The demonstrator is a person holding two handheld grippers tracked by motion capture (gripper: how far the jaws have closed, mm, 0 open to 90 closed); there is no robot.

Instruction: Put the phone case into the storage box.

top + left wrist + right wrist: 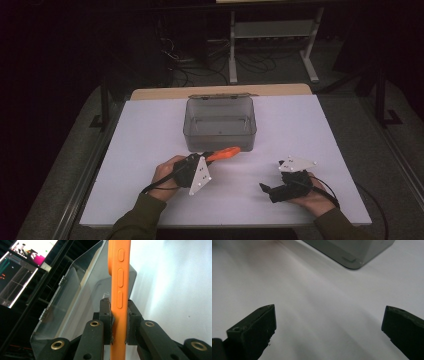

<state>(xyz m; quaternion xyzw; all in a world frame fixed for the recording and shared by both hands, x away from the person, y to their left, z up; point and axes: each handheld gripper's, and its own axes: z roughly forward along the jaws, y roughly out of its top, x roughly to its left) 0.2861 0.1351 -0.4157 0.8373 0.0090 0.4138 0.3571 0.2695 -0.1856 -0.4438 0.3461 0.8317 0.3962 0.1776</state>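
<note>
one orange handle (224, 153), one clear box (220, 125), two tools, apparently

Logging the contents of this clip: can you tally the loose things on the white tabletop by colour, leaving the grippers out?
Orange: 1, the phone-shaped case, clamped in the left gripper
Clear grey: 1, the open plastic box with its lid up
Total: 2

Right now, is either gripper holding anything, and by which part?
The left gripper clamps the orange phone-shaped object across its flat faces near one end. The right gripper is open, holding nothing.
</note>
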